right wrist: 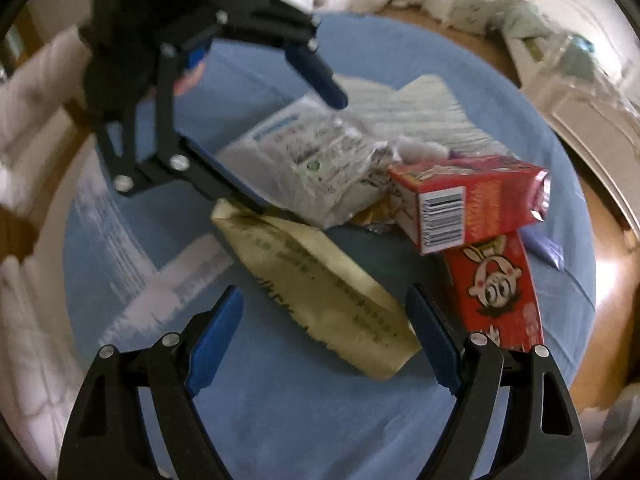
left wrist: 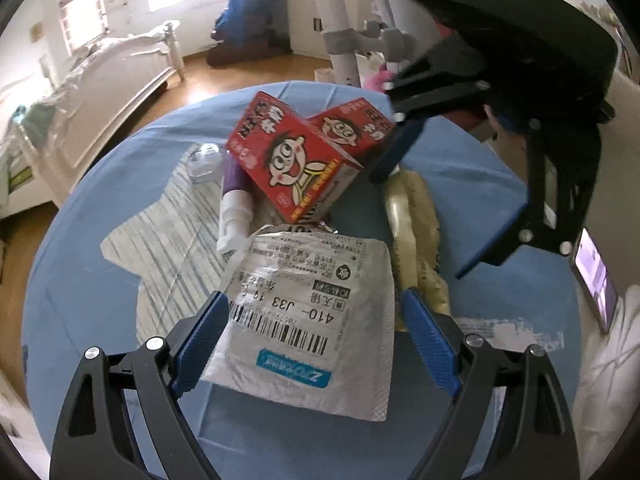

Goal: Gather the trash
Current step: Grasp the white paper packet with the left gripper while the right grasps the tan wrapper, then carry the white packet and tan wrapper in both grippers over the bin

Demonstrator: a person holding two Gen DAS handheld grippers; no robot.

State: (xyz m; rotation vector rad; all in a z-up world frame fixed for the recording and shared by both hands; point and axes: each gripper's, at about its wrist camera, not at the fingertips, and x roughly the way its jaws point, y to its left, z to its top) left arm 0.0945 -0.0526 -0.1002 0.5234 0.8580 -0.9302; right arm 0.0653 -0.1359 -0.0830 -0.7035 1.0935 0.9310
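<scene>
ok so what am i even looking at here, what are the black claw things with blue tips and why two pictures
Each claw is a hand-held gripper that a person carries, one per hand, with a fisheye camera looking along its two blue-padded fingers. The left camera shows the left hand-held gripper open over a grey shipping bag. The right camera shows the right hand-held gripper open around a yellowish packet. Each view also catches the other gripper. On the blue cloth lies trash: two red cartoon cartons, a clear plastic cup. Nothing is held.
</scene>
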